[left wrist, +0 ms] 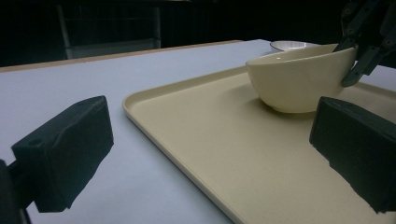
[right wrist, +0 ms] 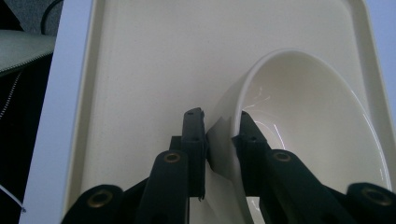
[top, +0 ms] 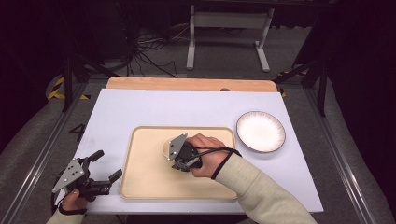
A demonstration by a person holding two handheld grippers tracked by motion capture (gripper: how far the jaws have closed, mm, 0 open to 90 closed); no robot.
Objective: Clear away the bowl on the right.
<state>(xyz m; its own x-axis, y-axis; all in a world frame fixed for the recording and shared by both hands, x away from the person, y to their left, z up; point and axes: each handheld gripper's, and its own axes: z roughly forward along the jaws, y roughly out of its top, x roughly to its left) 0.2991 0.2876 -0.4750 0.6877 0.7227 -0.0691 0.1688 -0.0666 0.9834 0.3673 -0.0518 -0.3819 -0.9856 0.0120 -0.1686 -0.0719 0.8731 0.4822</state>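
While tilted on the tray [right wrist: 140,70], bowl [right wrist: 308,121] rim between right jaws.

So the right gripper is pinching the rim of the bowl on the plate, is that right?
Not quite: the bowl sits on the tray, not the plate. The left gripper view shows it. The right gripper does pinch its rim.

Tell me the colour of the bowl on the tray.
The bowl is cream, much like the tray under it; the left gripper view shows it best.
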